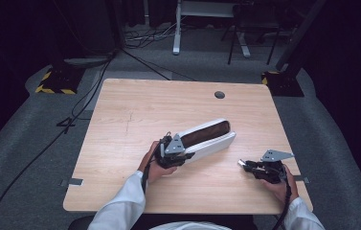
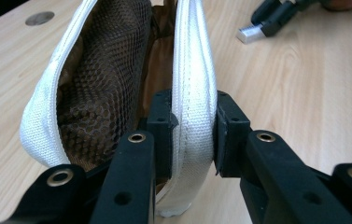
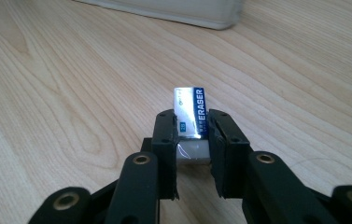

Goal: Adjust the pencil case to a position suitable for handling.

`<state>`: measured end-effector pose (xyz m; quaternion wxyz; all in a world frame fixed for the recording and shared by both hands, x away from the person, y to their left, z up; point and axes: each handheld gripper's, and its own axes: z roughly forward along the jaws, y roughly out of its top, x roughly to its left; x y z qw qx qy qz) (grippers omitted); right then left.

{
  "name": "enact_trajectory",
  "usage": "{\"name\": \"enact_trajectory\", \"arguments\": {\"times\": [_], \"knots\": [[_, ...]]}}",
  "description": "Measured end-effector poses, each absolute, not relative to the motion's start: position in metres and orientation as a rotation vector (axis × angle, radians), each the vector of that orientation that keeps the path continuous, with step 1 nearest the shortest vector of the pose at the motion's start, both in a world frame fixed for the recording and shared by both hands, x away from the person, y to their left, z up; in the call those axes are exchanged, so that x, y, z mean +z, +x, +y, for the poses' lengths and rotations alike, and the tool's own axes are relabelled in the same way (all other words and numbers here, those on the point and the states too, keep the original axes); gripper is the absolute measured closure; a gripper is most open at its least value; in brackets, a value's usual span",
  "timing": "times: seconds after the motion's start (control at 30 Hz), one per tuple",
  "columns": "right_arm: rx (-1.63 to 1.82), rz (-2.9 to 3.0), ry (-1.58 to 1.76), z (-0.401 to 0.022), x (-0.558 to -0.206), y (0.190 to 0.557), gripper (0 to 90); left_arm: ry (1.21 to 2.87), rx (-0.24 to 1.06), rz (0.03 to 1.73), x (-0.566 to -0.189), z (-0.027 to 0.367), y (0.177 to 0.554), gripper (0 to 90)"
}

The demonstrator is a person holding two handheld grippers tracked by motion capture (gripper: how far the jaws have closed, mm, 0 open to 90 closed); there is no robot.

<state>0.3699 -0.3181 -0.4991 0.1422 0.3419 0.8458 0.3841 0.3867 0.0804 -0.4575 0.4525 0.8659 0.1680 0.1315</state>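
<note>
A white pencil case with a brown mesh lining lies open in the middle of the wooden table. My left gripper is shut on the case's near zipped rim. In the left gripper view the pads pinch that white rim, and the mesh inside gapes to the left. To the right, near the table's front, my right gripper is shut on a small eraser in a silver and blue sleeve. The eraser's end points toward the case.
A round grommet hole sits near the table's far edge. Cables run over the grey floor at the left. Stands and a white frame leg are behind the table. Bare wood lies left of the case.
</note>
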Motion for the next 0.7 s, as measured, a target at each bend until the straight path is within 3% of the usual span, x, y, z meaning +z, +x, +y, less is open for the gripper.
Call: {"name": "enact_trajectory", "arguments": {"times": [0.37,0.43,0.7], "knots": [[1.122,2.453,0.974,-0.323,-0.499,0.370,73.9,2.144,0.347,0.520,-0.457,0.143,0.378,60.0],[1.125,2.451,0.972,-0.323,-0.499,0.369,73.9,2.125,0.363,0.569,-0.458,0.153,0.377,50.6],[1.138,2.452,0.961,-0.324,-0.497,0.370,74.0,2.174,0.443,0.722,-0.472,0.179,0.361,29.9]]}}
